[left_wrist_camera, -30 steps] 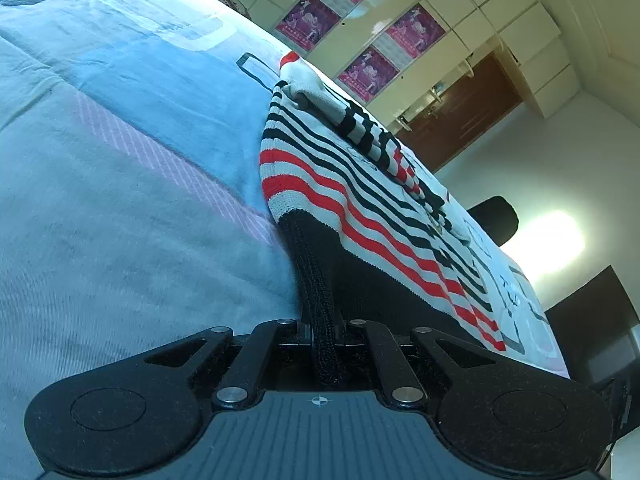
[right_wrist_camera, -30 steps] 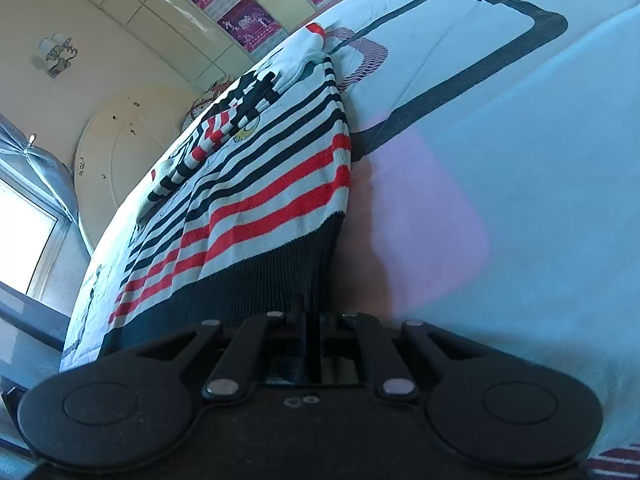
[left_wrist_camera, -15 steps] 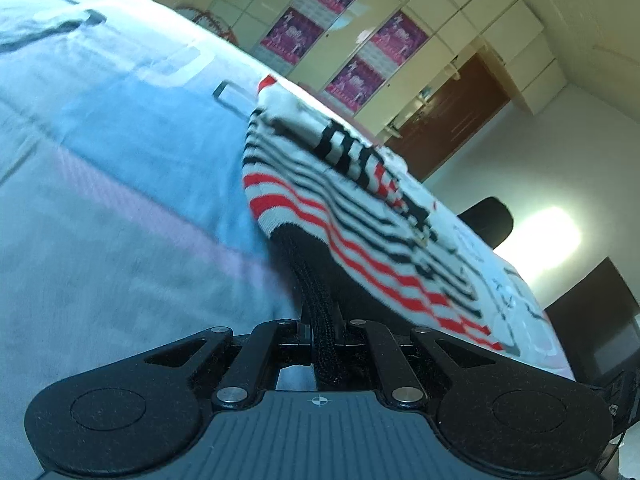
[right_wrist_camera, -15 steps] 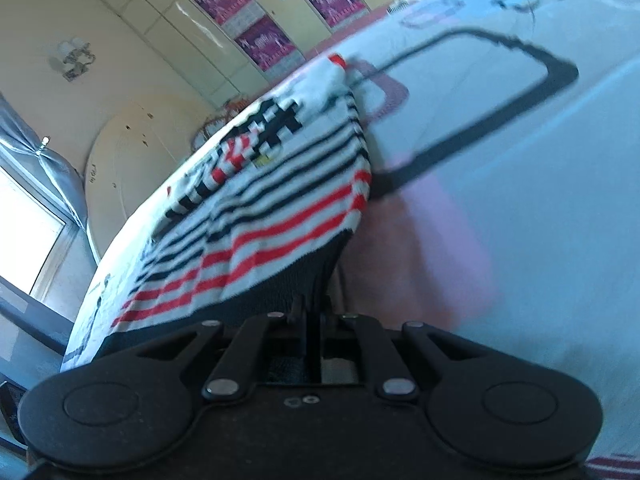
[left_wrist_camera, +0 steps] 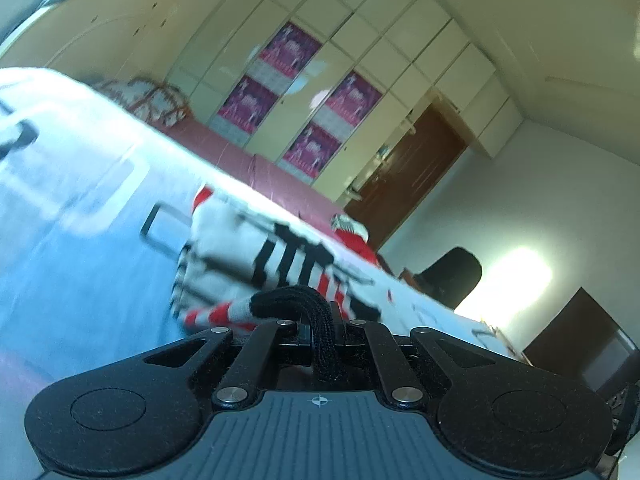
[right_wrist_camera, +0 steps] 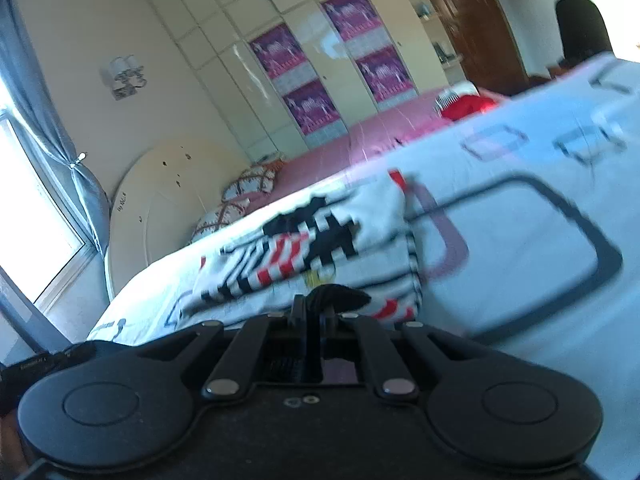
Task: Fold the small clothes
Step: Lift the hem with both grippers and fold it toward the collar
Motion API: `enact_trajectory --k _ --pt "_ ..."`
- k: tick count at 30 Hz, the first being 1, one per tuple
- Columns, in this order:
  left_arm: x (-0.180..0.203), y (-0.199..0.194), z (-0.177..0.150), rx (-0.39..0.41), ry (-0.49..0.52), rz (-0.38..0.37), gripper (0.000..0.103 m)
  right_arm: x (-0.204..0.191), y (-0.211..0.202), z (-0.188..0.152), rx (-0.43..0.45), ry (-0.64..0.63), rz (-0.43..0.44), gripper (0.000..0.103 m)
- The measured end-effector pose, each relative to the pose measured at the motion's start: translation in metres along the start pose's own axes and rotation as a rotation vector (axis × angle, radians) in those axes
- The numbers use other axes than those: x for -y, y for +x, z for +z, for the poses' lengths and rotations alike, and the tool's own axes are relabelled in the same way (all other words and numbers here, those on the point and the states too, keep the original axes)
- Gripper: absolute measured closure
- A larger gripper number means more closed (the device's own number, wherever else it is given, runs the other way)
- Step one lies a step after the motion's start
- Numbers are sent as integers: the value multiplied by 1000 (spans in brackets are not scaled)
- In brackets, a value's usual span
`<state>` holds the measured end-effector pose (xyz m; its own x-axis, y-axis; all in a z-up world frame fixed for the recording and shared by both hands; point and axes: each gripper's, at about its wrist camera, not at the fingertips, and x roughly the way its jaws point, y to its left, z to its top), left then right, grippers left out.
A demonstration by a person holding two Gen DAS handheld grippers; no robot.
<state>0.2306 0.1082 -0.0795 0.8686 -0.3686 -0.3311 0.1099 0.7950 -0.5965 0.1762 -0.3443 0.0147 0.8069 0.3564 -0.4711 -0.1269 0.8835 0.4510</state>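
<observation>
Two grippers share one garment here, and everything is easiest placed against the bed [right_wrist_camera: 520, 240], whose pale blue cover with dark outlined rectangles fills the lower half of both views. Beyond the bed's far edge stand cream wardrobe doors [left_wrist_camera: 304, 92] with pink posters, and a brown door [left_wrist_camera: 404, 184] further along that wall. On top of the bed, near its middle, lies the small striped sweater [right_wrist_camera: 320, 248], white with black and red bands and a blocky black pattern. Its body rests flat on the cover while its black ribbed hem [left_wrist_camera: 292, 300] is raised off the bed, probably so the lower part can be carried over the upper part in one fold. The left gripper [left_wrist_camera: 320, 320] is clamped on one hem corner, knit bunched between its jaws. The right gripper [right_wrist_camera: 316, 308] is pinched on the other corner, holding the edge level so the fold would land straight.
</observation>
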Motion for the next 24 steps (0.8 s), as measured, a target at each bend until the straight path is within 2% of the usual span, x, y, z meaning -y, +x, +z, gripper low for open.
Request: enact_trajectory --k 6,12,17,24 --pt "11 47 51 47 57 -12 99 -6 35 53 43 -78 10 97" --pt "13 112 95 68 106 3 99 0 97 108 68 -132 36 97" --pt "-3 179 117 27 111 52 99 16 163 135 46 -135 51 97" --pt "-35 269 140 -49 133 138 99 52 266 156 -47 -85 75 97"
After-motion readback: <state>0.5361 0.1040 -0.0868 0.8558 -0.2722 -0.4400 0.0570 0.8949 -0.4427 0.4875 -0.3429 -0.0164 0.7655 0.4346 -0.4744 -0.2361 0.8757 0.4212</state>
